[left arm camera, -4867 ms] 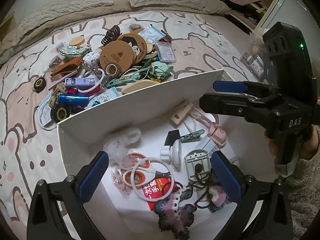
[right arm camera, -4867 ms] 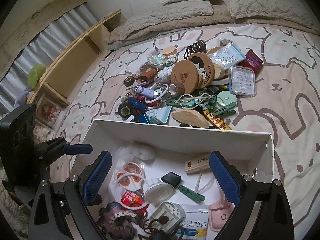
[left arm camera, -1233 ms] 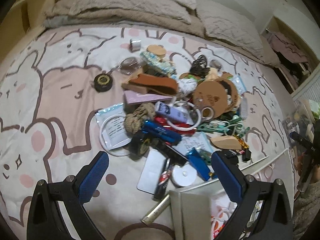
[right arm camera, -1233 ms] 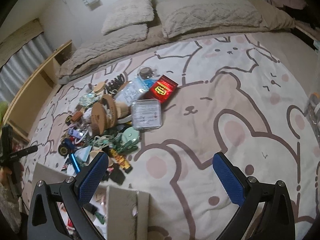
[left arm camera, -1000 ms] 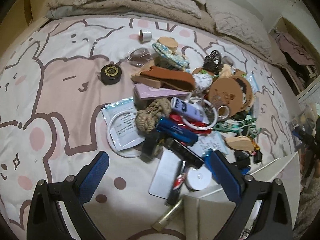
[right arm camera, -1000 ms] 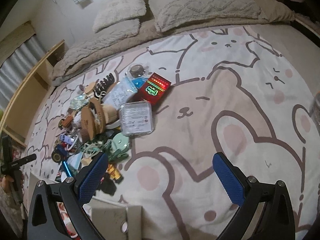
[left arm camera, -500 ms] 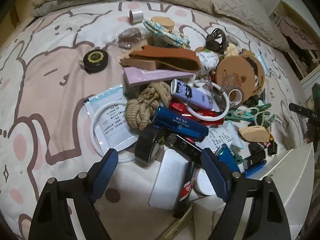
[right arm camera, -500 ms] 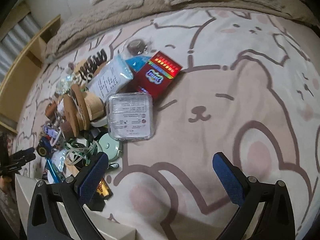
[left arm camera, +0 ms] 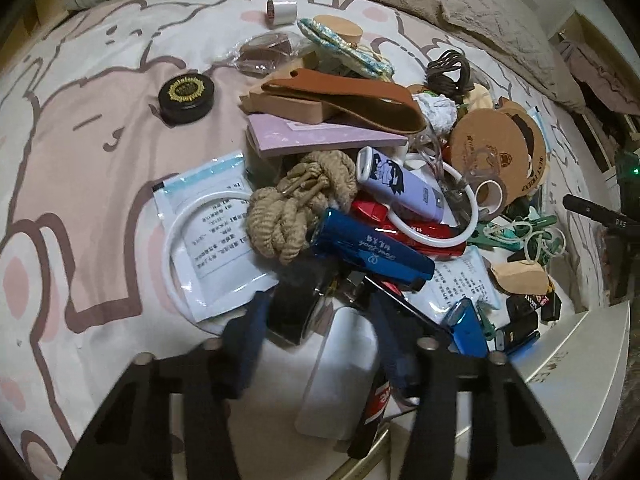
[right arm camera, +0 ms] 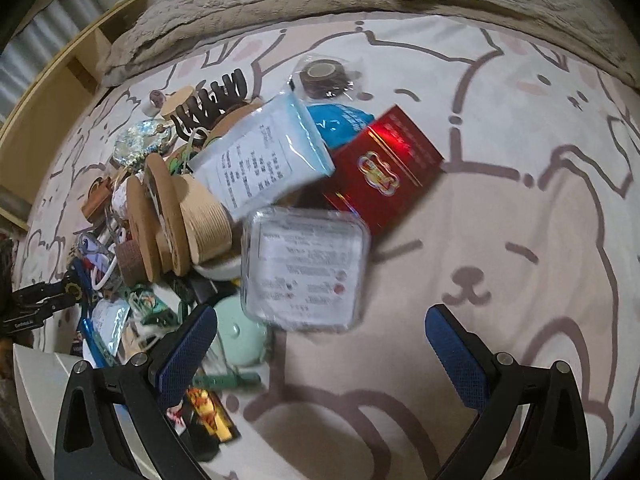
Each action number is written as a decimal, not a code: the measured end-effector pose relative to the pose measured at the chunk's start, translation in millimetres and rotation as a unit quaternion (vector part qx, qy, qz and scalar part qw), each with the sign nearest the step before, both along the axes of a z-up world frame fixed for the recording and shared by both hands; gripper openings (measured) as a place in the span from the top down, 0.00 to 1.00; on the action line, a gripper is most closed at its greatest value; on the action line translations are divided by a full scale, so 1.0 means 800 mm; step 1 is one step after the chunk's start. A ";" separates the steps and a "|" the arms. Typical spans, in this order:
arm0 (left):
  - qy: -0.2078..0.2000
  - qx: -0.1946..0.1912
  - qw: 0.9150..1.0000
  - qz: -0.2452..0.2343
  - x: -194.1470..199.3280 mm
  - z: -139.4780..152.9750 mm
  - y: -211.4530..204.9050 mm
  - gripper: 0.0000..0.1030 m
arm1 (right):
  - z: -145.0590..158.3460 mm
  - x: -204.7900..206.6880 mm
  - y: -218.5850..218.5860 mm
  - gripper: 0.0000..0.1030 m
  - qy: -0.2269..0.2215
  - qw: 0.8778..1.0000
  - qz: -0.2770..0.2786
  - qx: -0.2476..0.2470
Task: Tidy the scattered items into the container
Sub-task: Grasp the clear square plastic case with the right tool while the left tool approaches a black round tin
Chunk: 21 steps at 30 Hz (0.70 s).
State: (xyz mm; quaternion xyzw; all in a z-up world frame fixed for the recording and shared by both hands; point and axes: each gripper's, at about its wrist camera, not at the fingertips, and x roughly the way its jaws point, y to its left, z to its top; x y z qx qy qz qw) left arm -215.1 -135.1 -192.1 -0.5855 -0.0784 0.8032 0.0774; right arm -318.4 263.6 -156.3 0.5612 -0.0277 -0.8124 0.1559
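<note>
A pile of scattered small items lies on a bear-print bedspread (left arm camera: 80, 128). My left gripper (left arm camera: 316, 320) points down into its near edge, jaws closing. A black tape roll (left arm camera: 296, 308) and the top of a flat white card (left arm camera: 340, 372) sit between the fingers; the left pad is at the roll, the right pad stands apart. A blue stapler (left arm camera: 372, 252) and a rope knot (left arm camera: 296, 208) lie just beyond. My right gripper (right arm camera: 320, 356) hangs open and holds nothing, just short of a clear square plastic box (right arm camera: 306, 268). The white container (left arm camera: 580, 360) stands at the lower right.
A red box (right arm camera: 384, 168), a mask pouch (right arm camera: 260, 160), cork discs (right arm camera: 160, 216) and a mint round case (right arm camera: 240, 336) crowd the right gripper's left side. Bare bedspread (right arm camera: 520, 240) spreads to its right. Pillows and a wooden shelf (right arm camera: 60, 92) lie beyond.
My left gripper has sunk into the pile and its jaws have narrowed around the black tape roll. The right gripper has moved in over the clear box, still wide.
</note>
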 end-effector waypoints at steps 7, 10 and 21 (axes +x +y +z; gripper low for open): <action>-0.009 0.015 1.000 0.003 0.001 0.000 -0.004 0.78 | -0.017 -0.015 -0.007 0.00 -0.010 1.000 0.008 0.012; -0.005 0.017 1.000 0.005 0.002 0.004 -0.005 0.79 | -0.019 -0.014 -0.008 0.00 -0.009 1.000 0.013 0.008; 0.023 0.040 0.999 -0.007 0.008 0.036 0.005 0.82 | -0.033 -0.027 -0.019 0.00 0.013 0.998 0.062 0.027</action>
